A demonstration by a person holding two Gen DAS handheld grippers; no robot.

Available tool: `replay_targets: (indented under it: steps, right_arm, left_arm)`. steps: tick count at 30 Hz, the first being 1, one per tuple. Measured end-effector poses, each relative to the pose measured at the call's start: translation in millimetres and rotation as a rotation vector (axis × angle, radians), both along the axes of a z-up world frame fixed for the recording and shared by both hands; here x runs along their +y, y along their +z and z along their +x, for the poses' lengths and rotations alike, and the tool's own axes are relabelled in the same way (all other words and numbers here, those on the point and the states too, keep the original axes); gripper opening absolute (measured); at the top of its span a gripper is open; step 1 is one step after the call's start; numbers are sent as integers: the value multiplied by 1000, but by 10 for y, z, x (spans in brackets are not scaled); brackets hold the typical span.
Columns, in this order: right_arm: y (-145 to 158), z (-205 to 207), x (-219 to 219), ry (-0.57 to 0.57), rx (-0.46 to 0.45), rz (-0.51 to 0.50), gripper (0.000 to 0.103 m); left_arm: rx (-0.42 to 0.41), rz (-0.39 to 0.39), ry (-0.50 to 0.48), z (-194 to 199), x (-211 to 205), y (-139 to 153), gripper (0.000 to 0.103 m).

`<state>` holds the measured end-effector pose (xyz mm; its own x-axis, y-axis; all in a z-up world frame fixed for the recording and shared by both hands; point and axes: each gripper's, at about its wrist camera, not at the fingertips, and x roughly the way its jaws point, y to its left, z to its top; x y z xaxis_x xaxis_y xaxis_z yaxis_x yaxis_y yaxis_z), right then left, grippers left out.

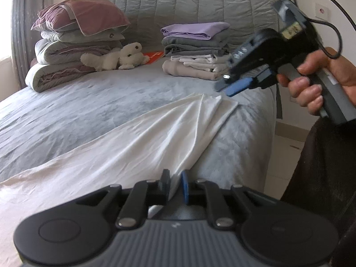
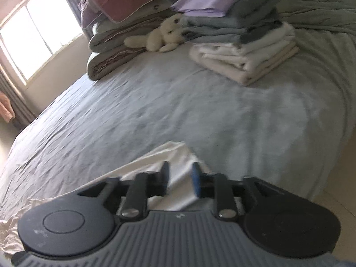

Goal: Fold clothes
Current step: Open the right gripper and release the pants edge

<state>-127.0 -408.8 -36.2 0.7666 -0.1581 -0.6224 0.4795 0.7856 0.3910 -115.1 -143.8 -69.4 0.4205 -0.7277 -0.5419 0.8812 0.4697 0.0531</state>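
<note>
White garment (image 1: 138, 138) is spread across the near part of the bed (image 1: 66, 111), creased, one end bunched toward the bed's right edge. Left gripper (image 1: 175, 184) is clamped on a fold of the white garment at its near edge; cloth is seen pinched between the black and blue pads. Right gripper (image 2: 180, 178) is held with its jaws apart above the garment's far corner; white cloth is seen in the gap, but the pads are not pressed on it. In the left wrist view the right gripper is seen held by a hand (image 1: 311, 89) just above that corner, cable (image 1: 322, 22) looped behind.

At the head of the bed, a stack of folded clothes (image 1: 198, 51) is placed: lilac on top, grey under it, white and beige at the bottom. Beside it a white plush toy (image 1: 124, 57) is laid against a pile of folded quilts (image 1: 73, 44), with a maroon pillow on top. A window (image 2: 40, 33) is seen at left in the right wrist view.
</note>
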Motion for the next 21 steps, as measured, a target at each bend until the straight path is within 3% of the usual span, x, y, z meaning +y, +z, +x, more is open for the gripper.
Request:
replay_targets:
  steps: [6,8,13,15,21]
  right_arm:
    - [-61,371,81,7,71,11,33]
    - [-116,460,122,-2,114,-30,33]
    - [-178,466,182,-26,156,-124,7]
    - [-184,431,188,-21,154,-143,3]
    - [-128,239,190,-46,133,-148,2]
  left_arm:
    - [-3,1,-8,9,-6,-2,13]
    - [-4,2,-10,11,1,-2,13]
    - [-6,4,-14,18,6,-5,14]
    - [-6,3,-13,17,5,-4,14]
    - [-10,6,-11,7,2,-6,15]
